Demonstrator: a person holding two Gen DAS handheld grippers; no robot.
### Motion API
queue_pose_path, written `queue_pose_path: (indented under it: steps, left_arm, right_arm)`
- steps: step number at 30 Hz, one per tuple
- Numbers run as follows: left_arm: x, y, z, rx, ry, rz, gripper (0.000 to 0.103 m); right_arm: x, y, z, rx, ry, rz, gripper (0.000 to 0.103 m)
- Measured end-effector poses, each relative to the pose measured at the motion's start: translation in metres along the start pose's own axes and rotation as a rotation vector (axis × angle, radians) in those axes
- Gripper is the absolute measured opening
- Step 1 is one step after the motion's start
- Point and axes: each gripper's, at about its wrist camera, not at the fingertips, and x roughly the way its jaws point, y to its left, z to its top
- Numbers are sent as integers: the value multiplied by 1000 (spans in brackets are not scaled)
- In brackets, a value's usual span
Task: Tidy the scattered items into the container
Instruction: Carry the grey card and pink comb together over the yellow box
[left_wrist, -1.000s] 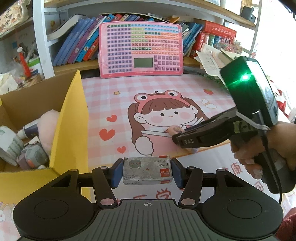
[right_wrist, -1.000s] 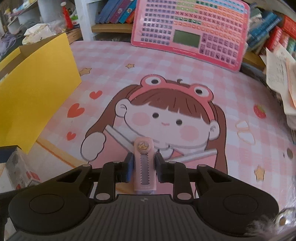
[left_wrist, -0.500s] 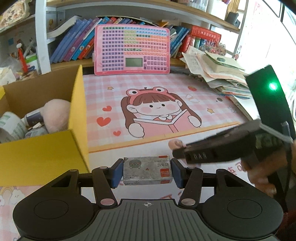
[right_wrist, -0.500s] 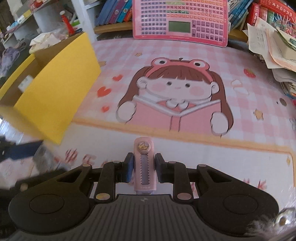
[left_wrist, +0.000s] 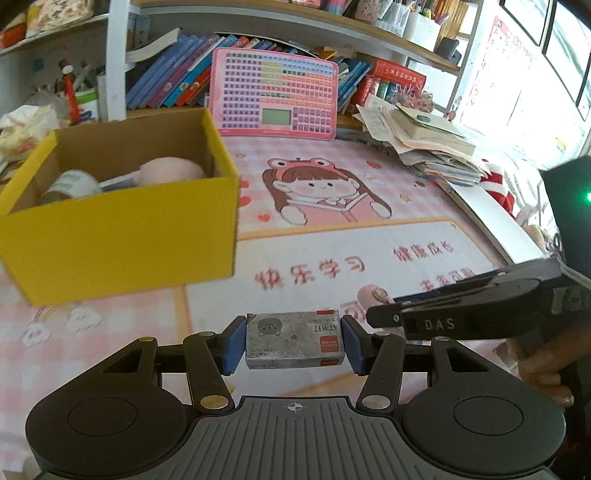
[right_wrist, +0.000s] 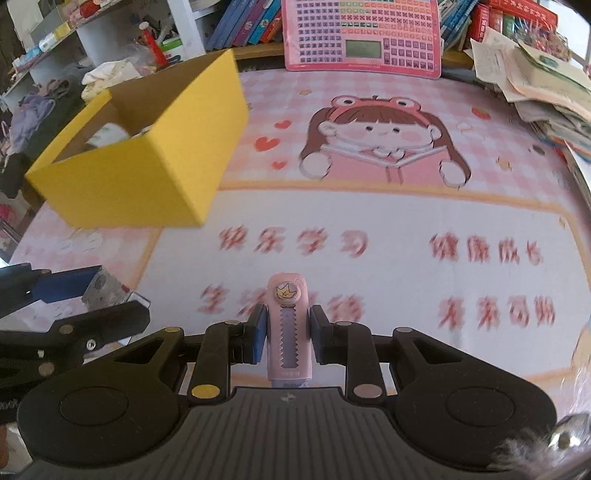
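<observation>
My left gripper (left_wrist: 294, 341) is shut on a small grey staple box (left_wrist: 294, 340) with a cat print and red label, held above the desk mat. My right gripper (right_wrist: 285, 328) is shut on a pink retractable eraser (right_wrist: 287, 325) with a crown sticker. The yellow cardboard box (left_wrist: 122, 236) stands at the left of the mat; it also shows in the right wrist view (right_wrist: 147, 173). Inside it lie a pink plush (left_wrist: 170, 171) and a white roll (left_wrist: 74, 182). The right gripper shows in the left wrist view (left_wrist: 373, 299), close to the right of the staple box.
A pink keyboard toy (left_wrist: 275, 94) leans on the bookshelf at the back. A stack of papers and books (left_wrist: 424, 144) lies at the right rear. The cartoon desk mat (right_wrist: 369, 229) covers the table.
Both grippers have pulled back and up from the mat with their items held. The yellow box now lies farther ahead and to the left in both views.
</observation>
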Motion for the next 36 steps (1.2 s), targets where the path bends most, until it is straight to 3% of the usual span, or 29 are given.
queue_pose_path:
  steps: [13,23,36]
  left_arm:
    - [-69,43,-37,-50,-71,32,53]
    - [-90,82,-51,-157,-95,78,53]
    - [-110,117,-49,-215,-160,119,53]
  right_arm:
    - [-31,81,-45,-57,-19,59,23]
    - [-30,125,-48,-171,-18,85,23]
    - [-20,166,-30,-300,-22,121,23]
